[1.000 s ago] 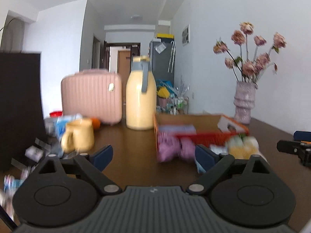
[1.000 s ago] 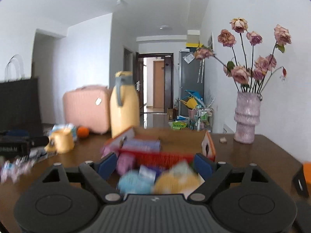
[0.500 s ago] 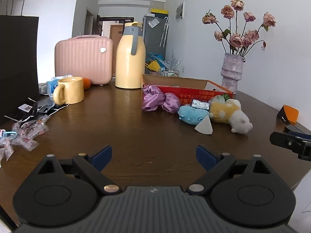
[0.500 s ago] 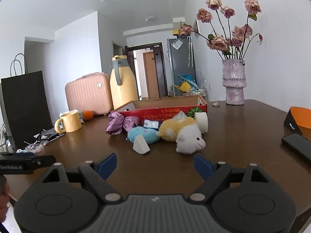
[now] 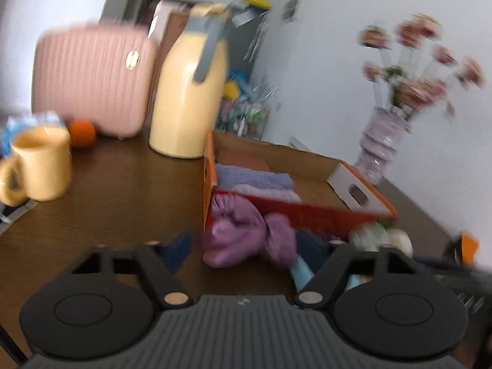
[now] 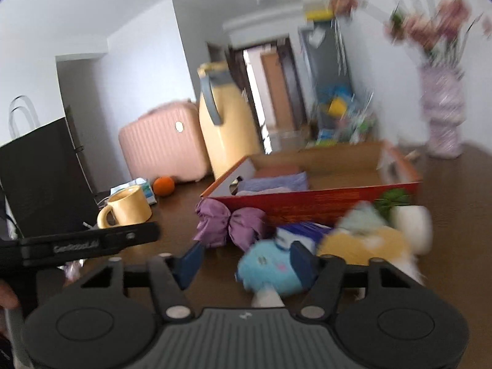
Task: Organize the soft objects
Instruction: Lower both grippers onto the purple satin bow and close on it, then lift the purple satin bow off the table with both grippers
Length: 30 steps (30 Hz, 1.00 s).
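Both views are smeared by motion blur. In the left wrist view, the left hand-held gripper [image 5: 243,250] fills the lower part of the frame with its blue-padded fingers spread wide and nothing between them. Just above its fingertips, at centre frame, a crumpled purple satin cloth bundle [image 5: 246,233] lies on the dark brown wooden worktop [image 5: 107,200], touching the front wall of an orange-red shallow cardboard box [image 5: 307,215]. Inside the box, at its left end, lie folded lavender towels [image 5: 252,178]. At the right fingertip, parts of a light blue plush toy [image 5: 301,272] and a pale cream plush [image 5: 396,240] show, too blurred to make out fully.

In the right wrist view, the right hand-held gripper [image 6: 246,259] is also wide open and empty; the light blue plush toy [image 6: 270,267] sits directly at its right finger, whether touching I cannot tell. A yellow and white plush toy [image 6: 369,246] lies just to the right of the blue one, with a white cylinder-shaped object [image 6: 412,227] beside it at the box's right corner. The purple bundle [image 6: 230,227] lies left of centre against the box [image 6: 323,203].

Toward the upper left of the worktop stand a yellow ceramic mug [image 6: 126,207], an orange fruit [image 6: 163,186], a pink ribbed hard-shell case [image 6: 163,153] and a tall cream-yellow thermos jug with a grey handle [image 6: 224,129]. A lilac vase of dried pink roses [image 6: 442,117] stands at the right edge.
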{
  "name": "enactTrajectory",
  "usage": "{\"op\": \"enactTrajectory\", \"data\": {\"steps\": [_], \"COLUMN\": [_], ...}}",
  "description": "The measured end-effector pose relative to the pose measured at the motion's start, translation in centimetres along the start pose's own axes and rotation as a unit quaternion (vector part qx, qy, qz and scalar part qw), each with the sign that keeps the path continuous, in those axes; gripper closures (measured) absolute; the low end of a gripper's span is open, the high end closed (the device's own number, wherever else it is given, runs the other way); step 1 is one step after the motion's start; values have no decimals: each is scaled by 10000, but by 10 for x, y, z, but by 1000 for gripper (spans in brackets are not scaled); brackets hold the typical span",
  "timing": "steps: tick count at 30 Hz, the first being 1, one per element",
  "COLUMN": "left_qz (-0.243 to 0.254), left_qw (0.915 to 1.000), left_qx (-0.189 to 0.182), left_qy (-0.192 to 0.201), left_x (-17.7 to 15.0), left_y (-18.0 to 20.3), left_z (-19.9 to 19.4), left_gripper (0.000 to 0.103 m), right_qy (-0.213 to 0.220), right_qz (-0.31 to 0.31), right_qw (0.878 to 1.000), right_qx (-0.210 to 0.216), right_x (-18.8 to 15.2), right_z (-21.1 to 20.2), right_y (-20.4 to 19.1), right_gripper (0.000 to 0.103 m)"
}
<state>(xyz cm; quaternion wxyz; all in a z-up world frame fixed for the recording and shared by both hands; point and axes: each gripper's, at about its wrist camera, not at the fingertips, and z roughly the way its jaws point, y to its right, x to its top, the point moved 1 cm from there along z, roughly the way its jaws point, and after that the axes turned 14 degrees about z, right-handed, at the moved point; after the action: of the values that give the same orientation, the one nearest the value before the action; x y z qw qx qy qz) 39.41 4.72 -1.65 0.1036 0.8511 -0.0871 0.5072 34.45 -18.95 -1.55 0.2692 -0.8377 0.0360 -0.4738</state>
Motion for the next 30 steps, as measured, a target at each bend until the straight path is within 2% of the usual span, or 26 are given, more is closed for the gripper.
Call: {"op": "enactTrajectory", "data": {"steps": [2, 3, 4, 6, 7, 12, 14, 16, 20, 25, 27, 30], "left_qz": [-157, -208, -343, -532, -600, -906, -863, -683, -507, -100, 98, 292], "left_qw": [9997, 9992, 9986, 9973, 9967, 9917, 9918, 9937, 9955, 9986, 9979, 9959], "left_qx": [-173, -337, -390, -475, -527, -871, -880, -800, -726, -503, -542, -647], "left_qy": [24, 30, -59, -149, -145, -259, -331, -385, -328, 85, 355, 556], "left_x": [9, 10, 10, 7, 4, -3, -4, -6, -6, 12, 18, 26], "left_y": [-11, -17, -23, -31, -35, -47, -46, -40, -33, -14, -1, 19], "left_z": [27, 38, 50, 62, 67, 74, 75, 75, 73, 38, 13, -25], "left_gripper": [39, 43, 52, 55, 61, 78, 81, 85, 87, 88, 88, 88], "right_qy": [-240, -310, -376, -500, -567, -921, -899, -980, -1038, -703, -425, -15], "right_qz": [84, 92, 31, -37, -69, 193, 130, 203, 228, -121, -299, -475], "right_qw": [9997, 9995, 9992, 9984, 9978, 9954, 9958, 9950, 9942, 9974, 9986, 9988], "right_qx": [-6, -71, -128, -276, -325, -195, -127, -13, 171, 112, 120, 147], "right_x": [18, 27, 33, 43, 45, 42, 39, 38, 33, 33, 37, 42], "right_z": [40, 61, 78, 107, 117, 147, 148, 149, 152, 135, 114, 72], "right_y": [1, 1, 0, 0, 0, 10, 8, 10, 11, -9, -20, -32], "right_gripper": [49, 49, 52, 54, 56, 60, 63, 77, 89, 94, 94, 95]}}
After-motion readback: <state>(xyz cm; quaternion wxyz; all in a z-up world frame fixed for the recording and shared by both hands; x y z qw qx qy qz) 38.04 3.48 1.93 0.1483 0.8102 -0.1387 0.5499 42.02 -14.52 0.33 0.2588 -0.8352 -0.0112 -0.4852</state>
